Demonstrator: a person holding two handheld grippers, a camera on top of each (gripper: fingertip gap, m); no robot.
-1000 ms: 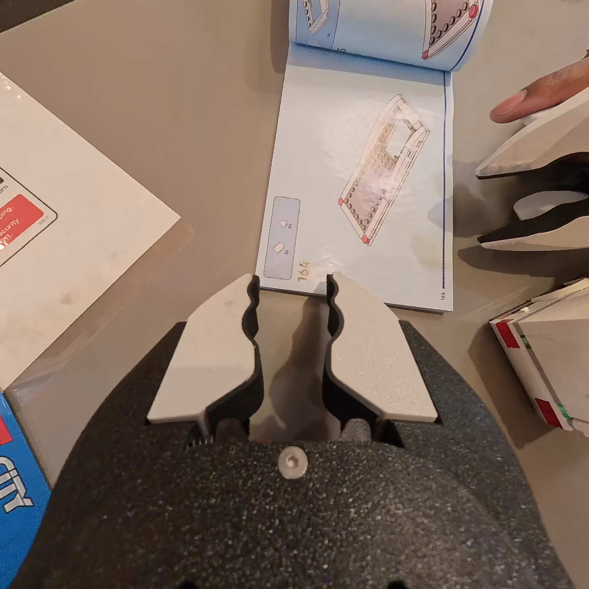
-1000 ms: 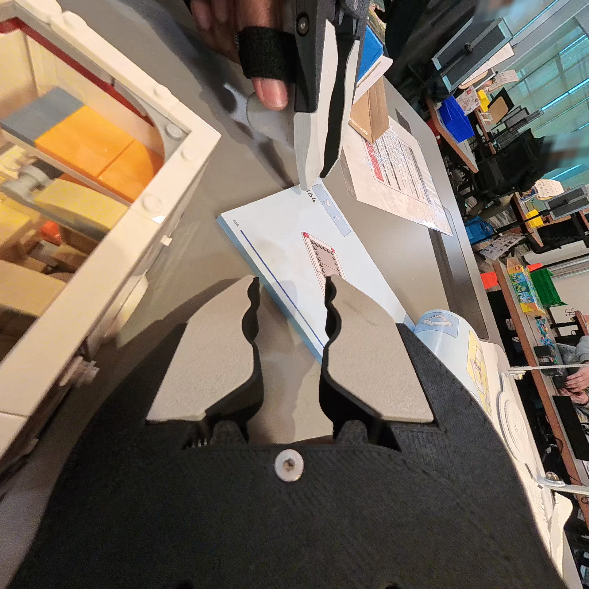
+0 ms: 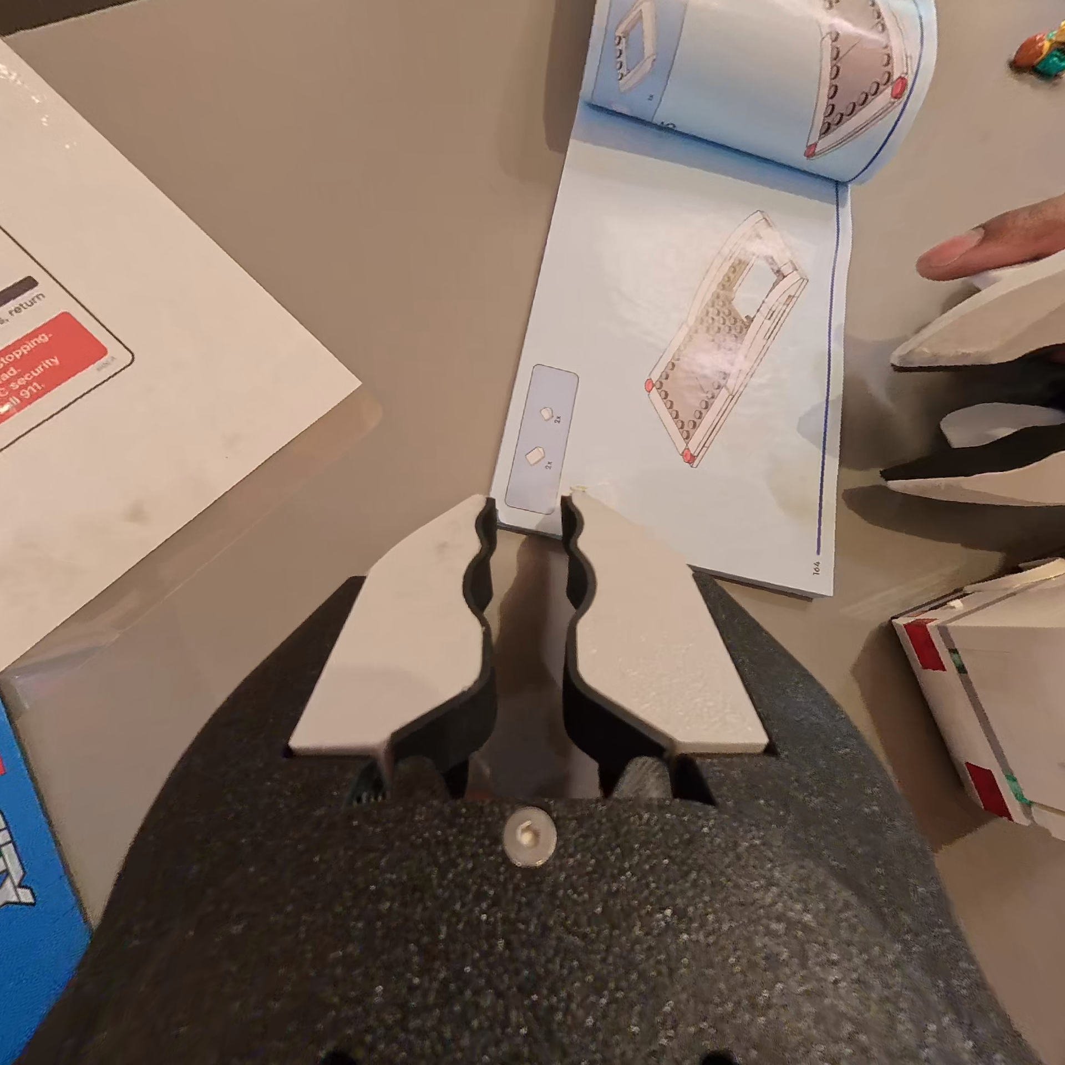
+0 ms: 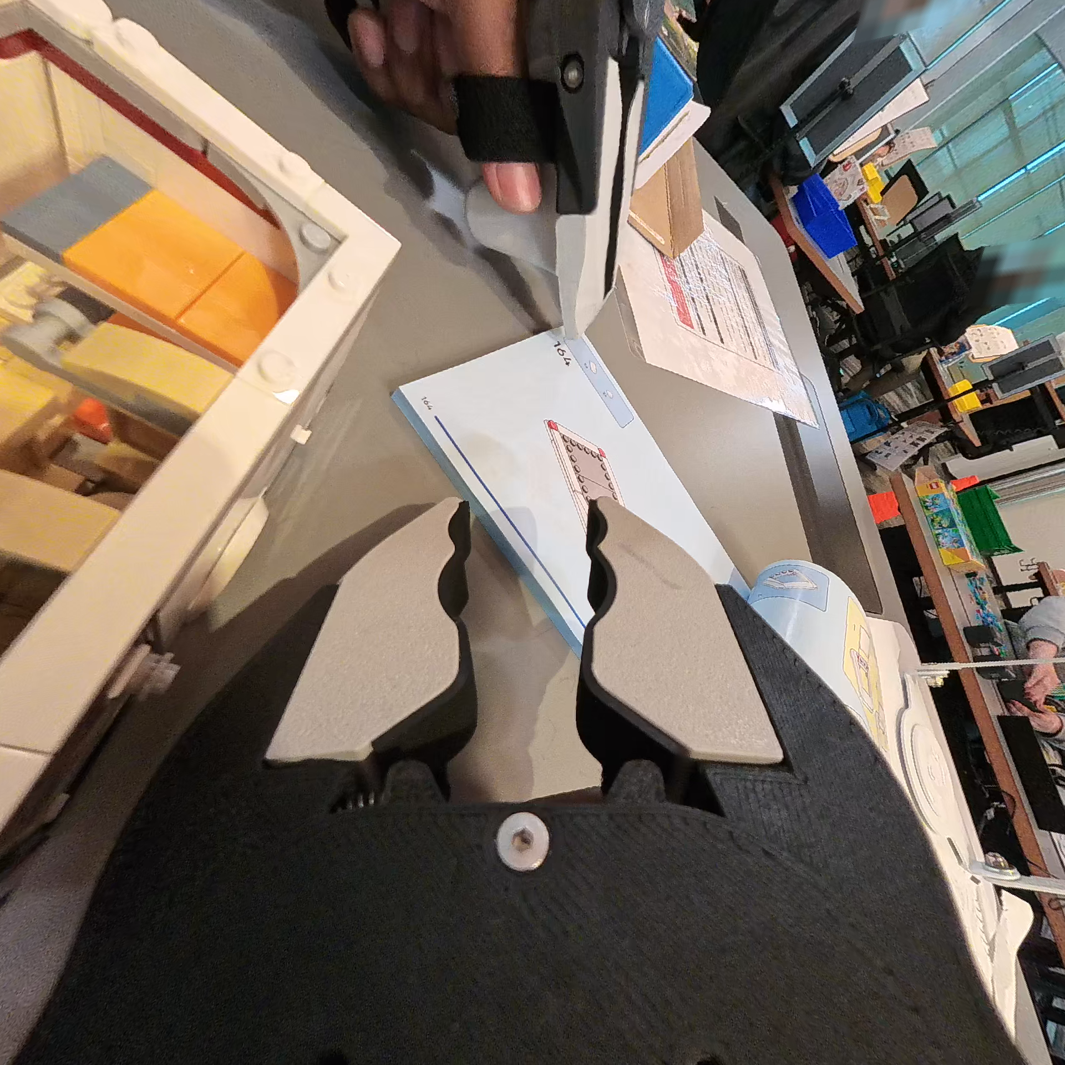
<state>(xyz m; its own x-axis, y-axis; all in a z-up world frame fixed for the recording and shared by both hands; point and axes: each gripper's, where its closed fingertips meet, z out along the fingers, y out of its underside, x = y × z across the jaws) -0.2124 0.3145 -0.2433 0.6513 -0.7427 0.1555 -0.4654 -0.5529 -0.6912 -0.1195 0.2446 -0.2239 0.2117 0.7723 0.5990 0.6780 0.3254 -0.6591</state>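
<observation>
Print shows on booklet [image 3: 691, 346], laminated sheet [image 3: 144, 288] (red panel), blue box [image 3: 29, 864].

Left wrist view close above the booklet [image 3: 680, 357], facing its near corner, right wrist view low beside it [image 4: 553, 438], both sharing the booklet

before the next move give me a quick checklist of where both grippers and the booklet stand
1. Left gripper empty: ok, jaws part open with nothing between them, tips at the booklet's near corner.
2. Left tips touching the page: cannot tell.
3. Right gripper empty: ok, jaws open, poised over the booklet's long edge.
4. Booklet flat: ok for the open page; the turned pages curl up at the far end.
5. Brick model clear of the booklet: ok, table shows between them.
6. Laminated sheet clear of left gripper: ok, off to its left.
</observation>
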